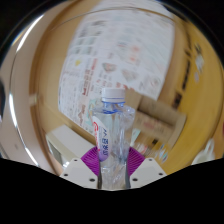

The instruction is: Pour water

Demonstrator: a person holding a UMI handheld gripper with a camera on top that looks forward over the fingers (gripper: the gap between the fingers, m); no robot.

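The gripper (113, 170) is grasping an upright water bottle (113, 135); a papered wall (115, 55) is standing far behind it.

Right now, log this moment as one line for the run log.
task: pour water | gripper: shut on water bottle | water bottle: upright, cap on, held between fingers | pour: not started

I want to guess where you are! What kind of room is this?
Probably an office or workroom: a big paper poster covers the wall, above a light tabletop. The tongs hold a capped water bottle.
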